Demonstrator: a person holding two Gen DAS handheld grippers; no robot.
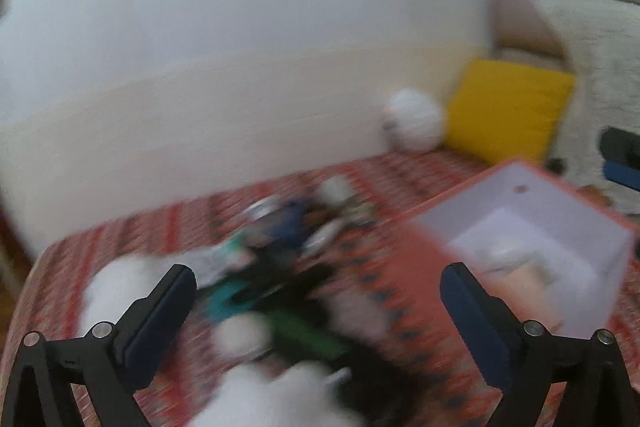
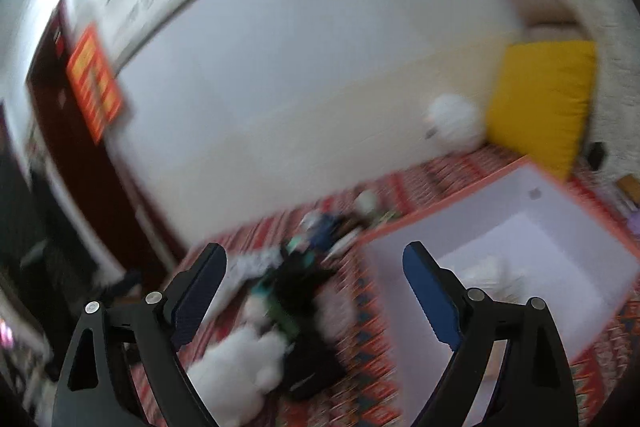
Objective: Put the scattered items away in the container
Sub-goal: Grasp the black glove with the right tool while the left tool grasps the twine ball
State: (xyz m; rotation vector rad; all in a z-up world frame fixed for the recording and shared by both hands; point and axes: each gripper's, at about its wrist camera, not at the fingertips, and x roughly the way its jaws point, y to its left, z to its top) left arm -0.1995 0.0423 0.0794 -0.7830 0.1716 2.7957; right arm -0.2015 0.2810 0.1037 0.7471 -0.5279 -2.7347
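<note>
Both views motion-blurred. Red patterned cloth [image 1: 376,267] covers the surface; white wall behind, yellow cushion [image 1: 508,109] and white ball [image 1: 414,121] at the far edge. Left claw [image 1: 318,291] and right claw [image 2: 316,267] both spread wide, nothing held, above the scattered items [image 1: 280,267]. Orange-rimmed container [image 1: 532,239] sits right of the pile, holding pale objects, unidentifiable.

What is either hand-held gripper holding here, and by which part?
Nothing. The left hand-held gripper and right hand-held gripper are both open with empty gaps, above the blurred pile of items beside the box.
</note>
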